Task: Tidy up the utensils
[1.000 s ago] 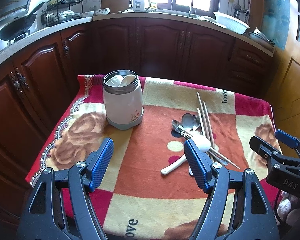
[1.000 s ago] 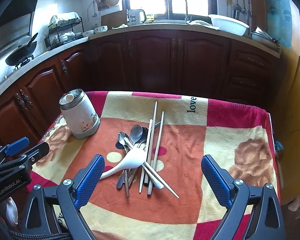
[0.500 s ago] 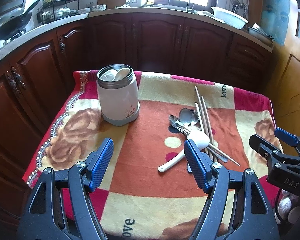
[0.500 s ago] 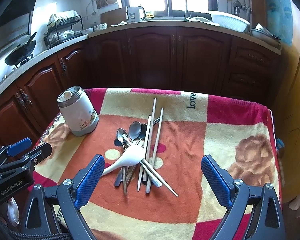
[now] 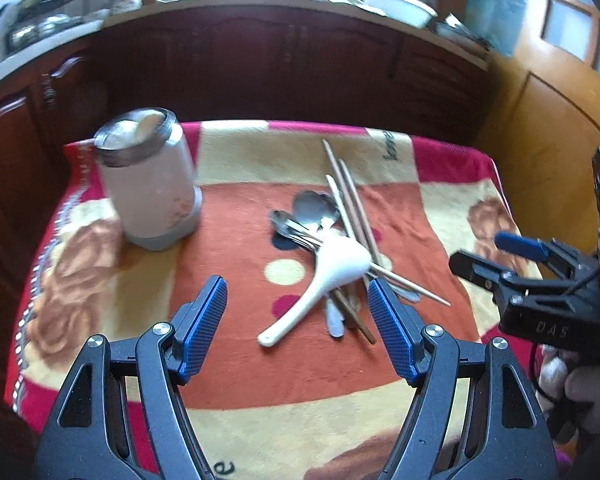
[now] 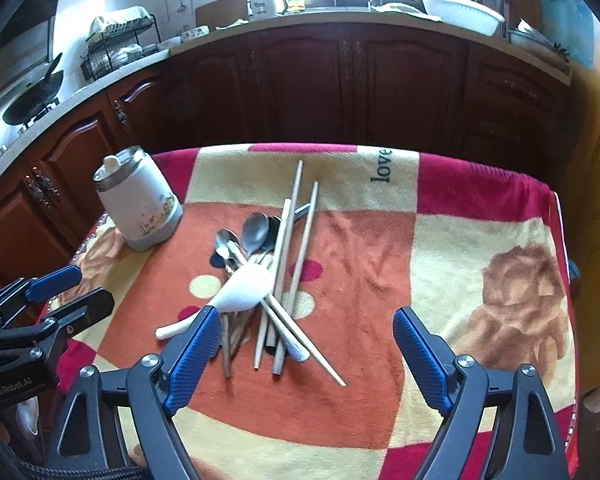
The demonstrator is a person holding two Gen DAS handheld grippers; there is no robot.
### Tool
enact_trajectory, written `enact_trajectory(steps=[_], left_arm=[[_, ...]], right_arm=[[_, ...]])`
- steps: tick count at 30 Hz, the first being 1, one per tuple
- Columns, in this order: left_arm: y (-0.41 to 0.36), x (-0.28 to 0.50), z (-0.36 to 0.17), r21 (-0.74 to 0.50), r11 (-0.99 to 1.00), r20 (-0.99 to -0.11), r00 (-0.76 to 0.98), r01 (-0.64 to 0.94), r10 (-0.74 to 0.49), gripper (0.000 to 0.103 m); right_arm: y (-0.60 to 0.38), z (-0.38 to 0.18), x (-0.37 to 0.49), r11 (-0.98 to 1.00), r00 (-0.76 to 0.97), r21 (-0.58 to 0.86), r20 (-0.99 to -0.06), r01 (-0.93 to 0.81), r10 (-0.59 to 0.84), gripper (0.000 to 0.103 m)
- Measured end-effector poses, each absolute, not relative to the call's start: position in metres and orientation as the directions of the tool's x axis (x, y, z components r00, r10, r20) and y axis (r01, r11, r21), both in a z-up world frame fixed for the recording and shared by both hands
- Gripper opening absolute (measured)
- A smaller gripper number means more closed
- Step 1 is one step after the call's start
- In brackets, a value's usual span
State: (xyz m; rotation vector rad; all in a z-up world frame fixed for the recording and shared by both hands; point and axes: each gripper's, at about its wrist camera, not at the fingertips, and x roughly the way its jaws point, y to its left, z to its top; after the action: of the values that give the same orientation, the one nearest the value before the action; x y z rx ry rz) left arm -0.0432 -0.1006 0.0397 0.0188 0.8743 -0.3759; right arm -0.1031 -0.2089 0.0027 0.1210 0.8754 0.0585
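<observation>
From the left wrist view, my left gripper (image 5: 298, 326) had its fingers spread wide with nothing between them, above the blanket (image 5: 236, 360) that covered the table. The white ladle (image 5: 328, 276) lay just ahead, its thin handle toward me and its bowl on top of the pile of metal spoons (image 5: 308, 216) and wooden chopsticks (image 5: 350, 208). The white holder (image 5: 152, 192) stood upright at the far left, well apart from the pile, with something pale already inside. This picture was somewhat blurred.

From the right wrist view, my right gripper (image 6: 300, 346) was also spread and empty; its fingers had just been closing a little, with the near ends of the pile between them but not touched. The chopsticks were long, thin and round, crossing each other, and the spoons were smooth and shiny below them.

I judged that the good way was to take the ladle first, by its handle, because it lay on top. The soft, fuzzy blanket gives under the fingers, so a low pinch could catch cloth. Smooth metal may slip.
</observation>
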Motion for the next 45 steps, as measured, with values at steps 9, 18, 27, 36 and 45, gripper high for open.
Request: enact_trajectory(steps=[9, 18, 27, 36, 45], left_arm=[[-0.139, -0.008, 0.003, -0.135, 0.876, -0.809, 0.460, 0.463, -0.367, 0.073], [-0.162, 0.018, -0.027, -0.077, 0.861, -0.855, 0.411, 0.502, -0.317, 0.073], [-0.164, 0.037, -0.046, -0.115, 0.860, -0.872, 0.364, 0.498, -0.327, 0.040], [-0.138, 0.040, -0.033, -0.263, 0.851, -0.821, 0.358, 0.454, -0.445, 0.019], [-0.110, 0.036, -0.008, -0.360, 0.845, -0.772, 0.384, 0.395, -0.507, 0.019]], right_arm=[[-0.229, -0.011, -0.095, 0.989, 0.617, 0.141, -0.782, 0.035, 0.089, 0.086], [-0.235, -0.019, -0.085, 0.986, 0.601, 0.155, -0.794, 0.054, 0.092, 0.086], [-0.234, -0.032, -0.061, 0.989, 0.582, 0.143, -0.808, 0.033, 0.098, 0.086], [-0.240, -0.052, -0.001, 0.975, 0.531, 0.221, -0.823, -0.028, 0.201, 0.054], [-0.244, -0.076, 0.062, 0.964, 0.464, 0.266, -0.851, -0.025, 0.247, 0.033]])
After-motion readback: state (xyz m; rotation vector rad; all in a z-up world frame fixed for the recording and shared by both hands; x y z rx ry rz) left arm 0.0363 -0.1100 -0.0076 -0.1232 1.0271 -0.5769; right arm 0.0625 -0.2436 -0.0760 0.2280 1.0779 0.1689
